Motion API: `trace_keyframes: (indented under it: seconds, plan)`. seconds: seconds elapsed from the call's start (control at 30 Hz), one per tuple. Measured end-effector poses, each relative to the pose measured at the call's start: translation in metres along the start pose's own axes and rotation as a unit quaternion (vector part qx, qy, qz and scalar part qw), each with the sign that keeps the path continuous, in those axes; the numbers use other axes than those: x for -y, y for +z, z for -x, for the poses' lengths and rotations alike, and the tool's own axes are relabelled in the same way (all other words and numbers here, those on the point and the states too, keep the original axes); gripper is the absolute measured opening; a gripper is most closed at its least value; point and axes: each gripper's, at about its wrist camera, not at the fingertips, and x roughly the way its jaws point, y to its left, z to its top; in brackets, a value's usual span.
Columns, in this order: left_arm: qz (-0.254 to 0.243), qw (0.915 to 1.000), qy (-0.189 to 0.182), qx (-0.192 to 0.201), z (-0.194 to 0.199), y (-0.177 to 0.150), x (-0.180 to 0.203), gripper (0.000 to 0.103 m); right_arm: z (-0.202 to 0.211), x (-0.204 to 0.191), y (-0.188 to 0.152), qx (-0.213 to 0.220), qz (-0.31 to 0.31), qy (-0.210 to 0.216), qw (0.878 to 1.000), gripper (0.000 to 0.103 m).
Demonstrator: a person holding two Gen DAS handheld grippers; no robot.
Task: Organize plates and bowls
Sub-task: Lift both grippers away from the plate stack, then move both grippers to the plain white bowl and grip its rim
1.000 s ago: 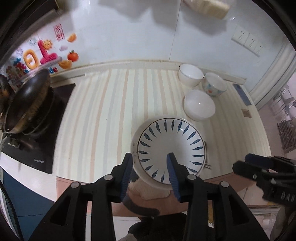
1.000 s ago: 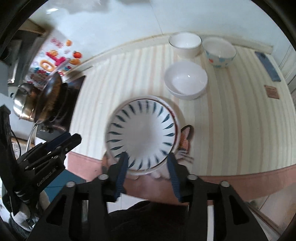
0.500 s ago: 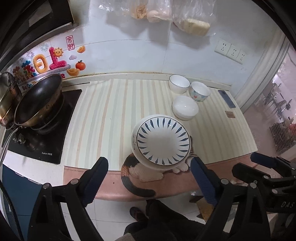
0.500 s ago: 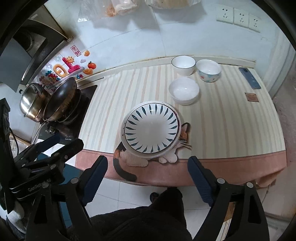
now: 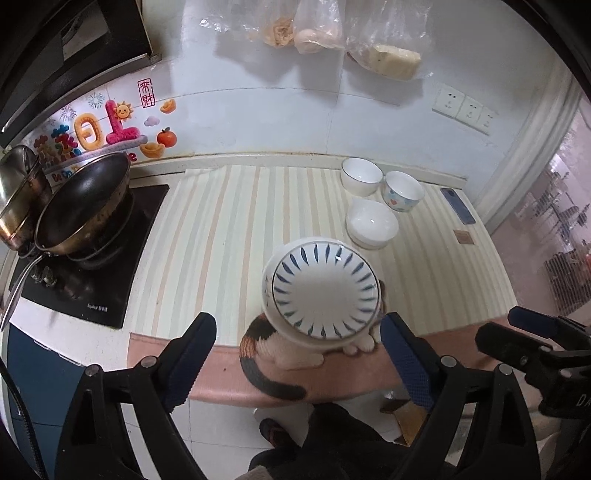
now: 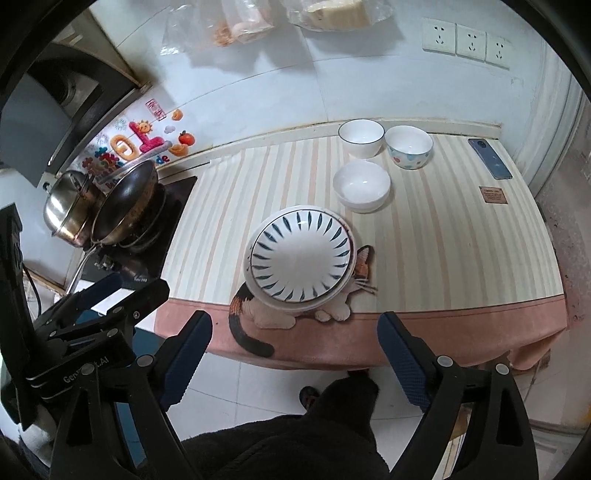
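Observation:
A stack of plates topped by a white plate with blue leaf marks [image 5: 325,290] [image 6: 300,256] sits near the front edge of the striped counter. Behind it stand a shallow white bowl [image 5: 371,226] [image 6: 361,185], a white bowl with a dark rim [image 5: 361,175] [image 6: 361,137] and a spotted bowl [image 5: 403,190] [image 6: 408,146]. My left gripper [image 5: 298,363] is open and empty, pulled back off the counter's front edge. My right gripper [image 6: 294,360] is open and empty, also back over the floor. Each gripper shows in the other's view.
A black cooktop [image 5: 88,266] with a frying pan [image 5: 83,206] and a steel pot [image 6: 68,208] is at the left. A phone [image 6: 489,158] and a small brown tag [image 6: 493,194] lie at the right. Bags hang on the tiled wall [image 5: 332,33].
Both grippers opened wide and drew back from the plate stack, away from the counter. The blue-marked plate stays on the stack.

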Motion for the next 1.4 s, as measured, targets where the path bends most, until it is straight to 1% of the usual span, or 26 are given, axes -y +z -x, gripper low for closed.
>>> trace_keyframes:
  seconds: [0.1,0.17,0.27,0.3,0.33,0.37,0.4,0.43,0.5,0.53,0.6,0.63,0.77,0.87,0.9,0.93,0.97,1.0,1.03,1.07,1.1,1.13,1.17,1.2,1.33,1.4]
  plan:
    - [-0.001,1.0,0.009,0.003,-0.018,0.017,0.008,0.091,-0.014,0.018,0.02,-0.002,-0.003,0.008,1.0,0.093]
    - [0.005,0.9999,0.008,0.004,-0.034,0.032,0.016,0.091,-0.028,0.038,0.038,-0.007,-0.012,0.013,1.0,0.093]
    - [0.019,0.9998,0.007,-0.005,-0.072,0.059,0.027,0.091,-0.049,0.067,0.068,-0.009,-0.026,0.012,1.0,0.093]
    - [0.022,0.9997,0.003,-0.015,-0.085,0.067,0.031,0.091,-0.058,0.076,0.078,-0.01,-0.029,0.01,0.999,0.093]
    - [0.025,0.9991,-0.001,-0.034,-0.105,0.077,0.037,0.091,-0.067,0.086,0.088,-0.013,-0.035,0.009,0.999,0.093]
    - [0.028,0.9982,-0.007,-0.052,-0.125,0.086,0.042,0.091,-0.079,0.097,0.1,-0.02,-0.043,0.013,0.999,0.093]
    - [0.028,0.9975,-0.016,-0.064,-0.137,0.091,0.046,0.091,-0.09,0.108,0.111,-0.027,-0.05,0.021,0.998,0.093]
    - [0.031,0.9958,-0.022,-0.083,-0.16,0.1,0.052,0.091,-0.102,0.118,0.122,-0.034,-0.055,0.028,0.998,0.093]
    - [0.034,0.9941,-0.03,-0.098,-0.186,0.108,0.058,0.091,-0.125,0.135,0.141,-0.047,-0.058,0.037,0.997,0.093]
    - [0.038,0.992,-0.028,-0.117,-0.208,0.114,0.062,0.091,-0.136,0.143,0.146,-0.051,-0.059,0.038,0.996,0.093]
    - [0.046,0.988,-0.043,-0.141,-0.234,0.12,0.066,0.091,-0.166,0.159,0.161,-0.067,-0.062,0.041,0.995,0.093]
    - [0.05,0.9863,-0.042,-0.152,-0.25,0.124,0.069,0.091,-0.184,0.169,0.17,-0.079,-0.068,0.043,0.994,0.093]
    - [0.052,0.9814,-0.04,-0.181,-0.296,0.134,0.076,0.091,-0.236,0.196,0.186,-0.102,-0.093,0.066,0.988,0.093]
    - [0.05,0.9775,-0.037,-0.202,-0.326,0.139,0.079,0.091,-0.267,0.208,0.19,-0.118,-0.111,0.083,0.983,0.092]
    - [0.047,0.9753,-0.042,-0.211,-0.336,0.14,0.081,0.09,-0.278,0.212,0.191,-0.124,-0.117,0.089,0.981,0.09]
    - [0.047,0.974,-0.048,-0.216,-0.342,0.141,0.081,0.089,-0.284,0.213,0.191,-0.128,-0.122,0.092,0.98,0.085]
    - [0.048,0.9727,-0.055,-0.22,-0.347,0.142,0.082,0.085,-0.293,0.215,0.19,-0.134,-0.126,0.1,0.978,0.082]
    - [0.049,0.9717,-0.058,-0.224,-0.352,0.141,0.082,0.074,-0.299,0.215,0.189,-0.14,-0.129,0.106,0.976,0.076]
    - [0.049,0.9703,-0.065,-0.228,-0.357,0.14,0.084,0.067,-0.308,0.215,0.189,-0.146,-0.131,0.116,0.974,0.071]
    - [0.046,0.9689,-0.072,-0.232,-0.361,0.14,0.086,0.05,-0.313,0.215,0.188,-0.147,-0.131,0.121,0.973,0.067]
    - [0.043,0.968,-0.074,-0.236,-0.365,0.14,0.087,0.036,-0.317,0.214,0.188,-0.147,-0.128,0.124,0.973,0.059]
    - [0.037,0.9671,-0.073,-0.241,-0.368,0.139,0.09,0.032,-0.322,0.212,0.188,-0.147,-0.123,0.126,0.973,0.048]
    - [0.03,0.9682,-0.066,-0.239,-0.369,0.139,0.093,0.031,-0.326,0.21,0.189,-0.146,-0.118,0.127,0.974,0.039]
    - [0.022,0.9707,-0.06,-0.232,-0.367,0.138,0.096,0.031,-0.329,0.208,0.189,-0.148,-0.114,0.125,0.974,0.026]
    - [0.012,0.9717,-0.059,-0.228,-0.363,0.134,0.103,0.031,-0.332,0.205,0.193,-0.147,-0.101,0.109,0.978,0.026]
    - [0.008,0.9721,-0.06,-0.227,-0.361,0.134,0.108,0.031,-0.329,0.206,0.193,-0.148,-0.106,0.111,0.977,0.026]
